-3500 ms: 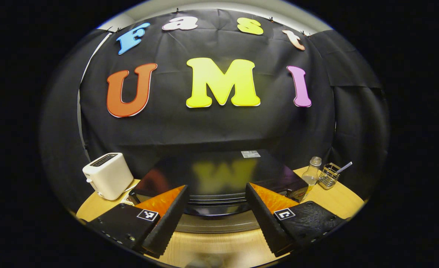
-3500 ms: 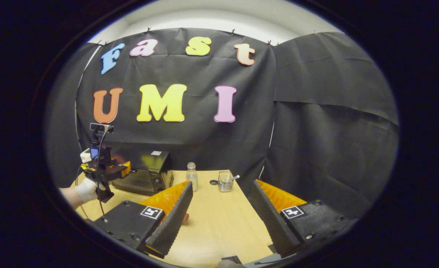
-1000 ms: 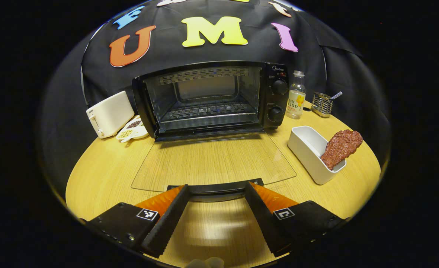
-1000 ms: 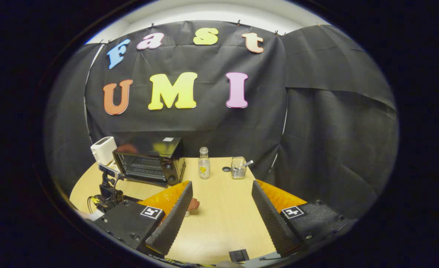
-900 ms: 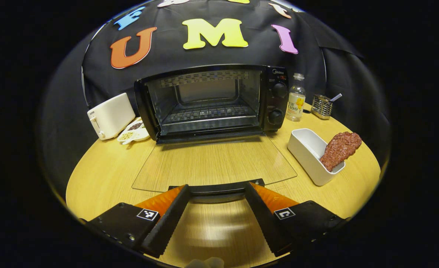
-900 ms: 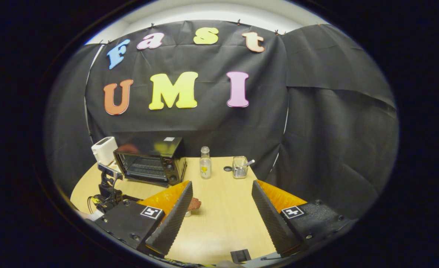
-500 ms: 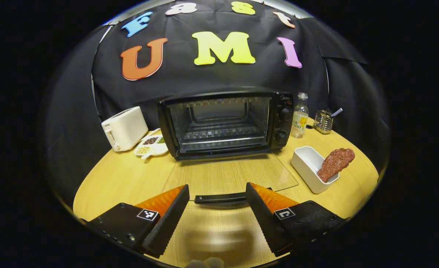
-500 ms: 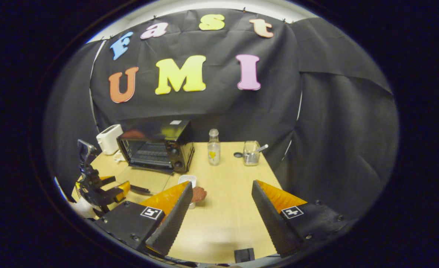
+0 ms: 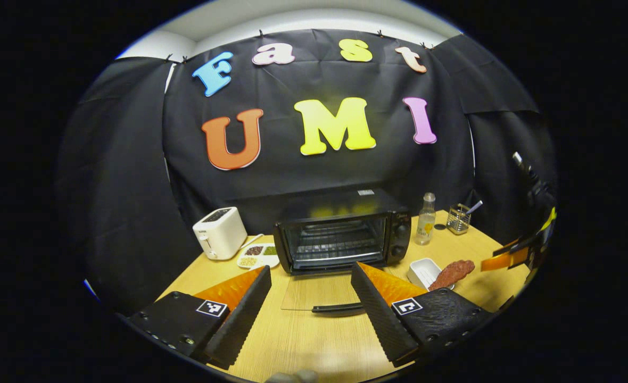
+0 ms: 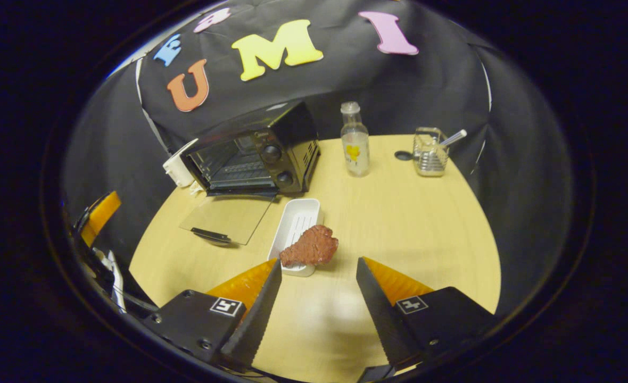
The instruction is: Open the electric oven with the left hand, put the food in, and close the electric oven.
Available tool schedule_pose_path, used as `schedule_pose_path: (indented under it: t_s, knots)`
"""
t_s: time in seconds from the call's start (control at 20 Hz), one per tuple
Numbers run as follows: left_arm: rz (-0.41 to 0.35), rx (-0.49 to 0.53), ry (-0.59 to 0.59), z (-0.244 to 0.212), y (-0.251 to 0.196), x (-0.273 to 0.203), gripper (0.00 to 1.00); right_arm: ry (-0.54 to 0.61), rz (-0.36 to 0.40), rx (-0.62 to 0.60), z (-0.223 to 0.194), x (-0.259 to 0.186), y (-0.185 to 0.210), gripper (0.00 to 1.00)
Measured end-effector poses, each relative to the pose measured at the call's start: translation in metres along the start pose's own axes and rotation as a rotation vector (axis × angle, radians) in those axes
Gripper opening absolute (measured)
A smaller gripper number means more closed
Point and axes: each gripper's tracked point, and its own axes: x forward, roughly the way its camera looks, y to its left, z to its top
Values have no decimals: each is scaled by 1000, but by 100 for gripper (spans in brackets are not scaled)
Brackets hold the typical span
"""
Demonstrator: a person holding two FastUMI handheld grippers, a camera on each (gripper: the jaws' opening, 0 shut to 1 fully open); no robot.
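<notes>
The black electric oven [image 9: 340, 234] stands at the back of the table with its glass door [image 9: 314, 291] lying flat, handle [image 9: 338, 307] toward me. My left gripper [image 9: 310, 267] hangs open above and short of that handle, holding nothing. The food, a reddish-brown piece of meat [image 10: 310, 247], leans on the near end of a white tray [image 10: 295, 223] to the right of the oven door [image 10: 228, 217]. My right gripper [image 10: 319, 261] is open just in front of the meat, not touching it. The oven [image 10: 255, 154] shows an empty wire rack inside.
A white toaster [image 9: 218, 231] and a dish of seeds [image 9: 258, 256] sit left of the oven. A small bottle [image 10: 354, 141], a wire holder [image 10: 430, 151] and a black cap [image 10: 402, 155] stand at the back right. The round wooden table [image 10: 415, 229] is bare on its right.
The oven door has gone from shut to fully down. My left gripper has since backed off from the handle and risen. My right gripper has tipped down and moved in toward the meat.
</notes>
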Motion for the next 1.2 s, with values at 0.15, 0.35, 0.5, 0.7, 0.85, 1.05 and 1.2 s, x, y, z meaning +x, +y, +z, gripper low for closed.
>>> schedule_pose_path:
  t_s: [0.15, 0.35, 0.5, 0.7, 0.85, 1.05, 1.2]
  knots:
    - [77, -33, -16, 29, 7, -19, 97, 66, 85, 77, 5, 33, -4, 79]
    - [186, -46, -25, 54, 16, -42, 96, 166, 182, 153, 5, 54, -2, 61]
    - [243, -51, -25, 63, 17, -57, 96, 208, 231, 237, 6, 61, -1, 36]
    - [271, -43, -25, 71, 13, -71, 96, 227, 286, 347, 7, 59, -2, 21]
    - [273, -38, -42, 78, 13, -75, 96, 219, 305, 370, 12, 53, 2, 16]
    - [239, -38, -60, 80, 13, -69, 96, 139, 319, 369, 37, 27, 16, 16]
    - [168, -44, -79, 78, 12, -56, 96, 66, 324, 352, 56, 7, 33, 16]
